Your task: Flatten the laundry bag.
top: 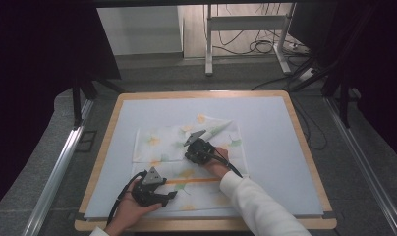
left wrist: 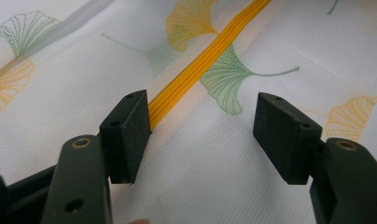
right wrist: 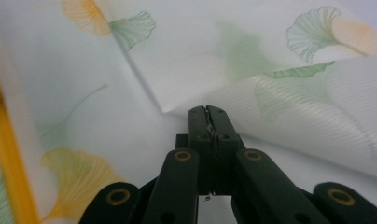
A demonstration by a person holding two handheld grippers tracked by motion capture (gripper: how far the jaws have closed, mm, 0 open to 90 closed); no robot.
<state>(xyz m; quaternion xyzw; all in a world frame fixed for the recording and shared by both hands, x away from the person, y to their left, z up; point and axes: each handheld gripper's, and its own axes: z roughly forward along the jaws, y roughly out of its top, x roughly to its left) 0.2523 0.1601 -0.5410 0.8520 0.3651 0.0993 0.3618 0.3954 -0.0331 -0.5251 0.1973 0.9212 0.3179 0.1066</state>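
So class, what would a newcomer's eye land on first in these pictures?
Probably the white cloth printed with ginkgo leaves, spread mid-table, with its orange stripe running across near the person. Next, the right gripper, shut on a folded-over cloth edge, and the left gripper, open above the stripe.

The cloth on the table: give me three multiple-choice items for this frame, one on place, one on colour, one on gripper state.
1. Where do the left gripper's jaws sit?
A. over the cloth's near part, by the stripe
B. on the floor
C. off the table's far edge

2. What colour is the stripe across the cloth?
A. blue
B. orange-yellow
C. black

3. How do the right gripper's jaws stand?
A. wide open
B. shut on a fold of the cloth
C. shut on a cup

Answers: 1 A, the left gripper view shows the stripe between open jaws. 2 B, it reads orange-yellow in that view. 3 B, the right gripper view shows jaws pressed together at a lifted fold.
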